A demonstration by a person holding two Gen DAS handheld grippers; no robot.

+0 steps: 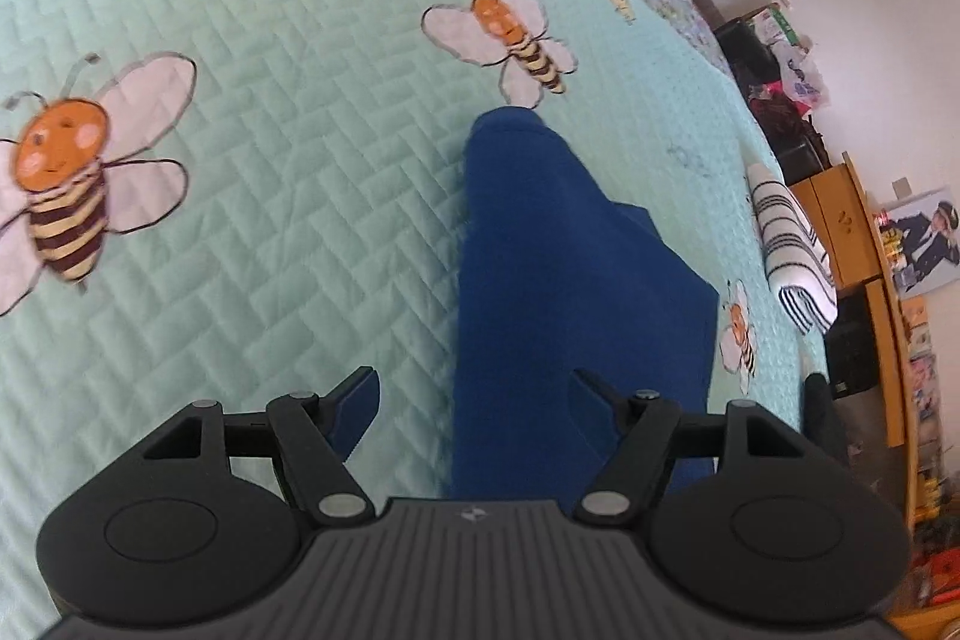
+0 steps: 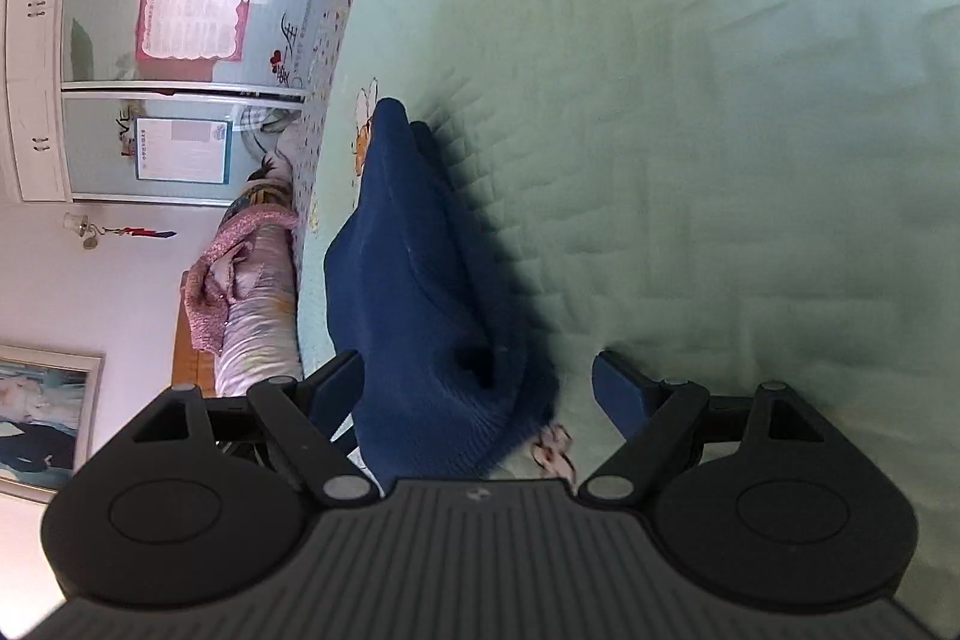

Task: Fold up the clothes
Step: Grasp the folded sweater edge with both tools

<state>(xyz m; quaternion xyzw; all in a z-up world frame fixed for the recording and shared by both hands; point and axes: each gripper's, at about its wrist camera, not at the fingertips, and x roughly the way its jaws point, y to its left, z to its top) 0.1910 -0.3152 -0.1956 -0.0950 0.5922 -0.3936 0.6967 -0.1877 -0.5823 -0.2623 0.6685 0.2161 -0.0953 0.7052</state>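
While both claws hover apart:
Bed quilt (image 1: 270, 160): flat folding surface.
Blue garment (image 1: 558, 268): lies bunched lengthwise toward 12 o'clock, awaiting folding.
Left claw (image 1: 474, 400): open, empty, straddling its near end.
Right claw (image 2: 477, 388): open, cloth between ungripped.

Matt blue knit garment (image 1: 558, 280) on quilted, stitched mint cloth bedspread (image 1: 270, 160)

A dark blue knit garment (image 1: 558, 280) lies folded into a long narrow strip on the bedspread, running in the left wrist view from 6 o'clock toward 12, its far end rounded, layers stacked unevenly.
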